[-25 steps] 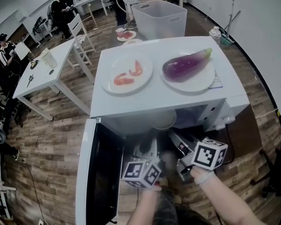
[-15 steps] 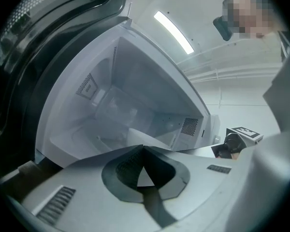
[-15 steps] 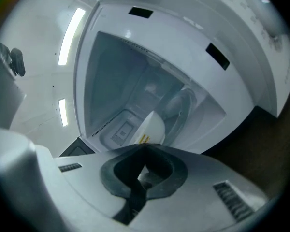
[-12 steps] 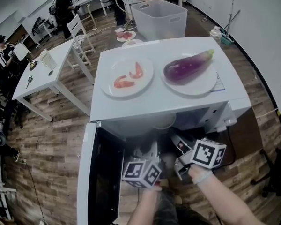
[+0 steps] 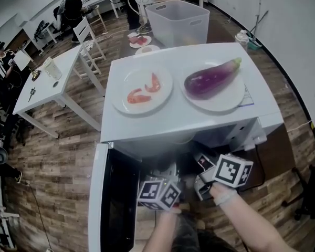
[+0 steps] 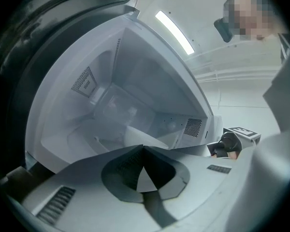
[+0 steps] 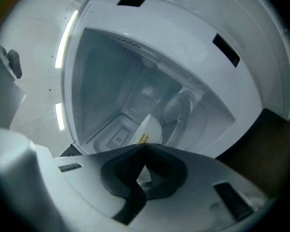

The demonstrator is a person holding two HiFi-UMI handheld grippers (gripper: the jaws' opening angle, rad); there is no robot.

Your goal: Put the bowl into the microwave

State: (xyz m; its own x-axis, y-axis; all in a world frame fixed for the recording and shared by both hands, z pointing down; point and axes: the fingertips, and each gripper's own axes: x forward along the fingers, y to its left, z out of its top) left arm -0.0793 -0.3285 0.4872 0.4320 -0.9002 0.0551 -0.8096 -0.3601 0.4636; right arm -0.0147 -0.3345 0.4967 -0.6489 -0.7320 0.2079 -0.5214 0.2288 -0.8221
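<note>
A purple eggplant [image 5: 212, 79] lies on a white plate [image 5: 228, 100]. Beside it, another white plate [image 5: 163, 96] holds two red bits of food [image 5: 139, 96]. Behind them stands a big clear bin [image 5: 179, 20]. A white worktop [image 5: 42, 85] with a cup [image 5: 52, 67] stands on the wooden floor [image 5: 68, 151].

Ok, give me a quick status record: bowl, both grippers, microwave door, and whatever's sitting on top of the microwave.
bowl: white, inside the microwave cavity; cannot tell if it rests on the floor
left gripper: shut on the bowl's rim
right gripper: shut on the bowl's rim, opposite side
door: fully open, swung to the left
on top, left: shrimp plate
on top, right: eggplant on a second plate
</note>
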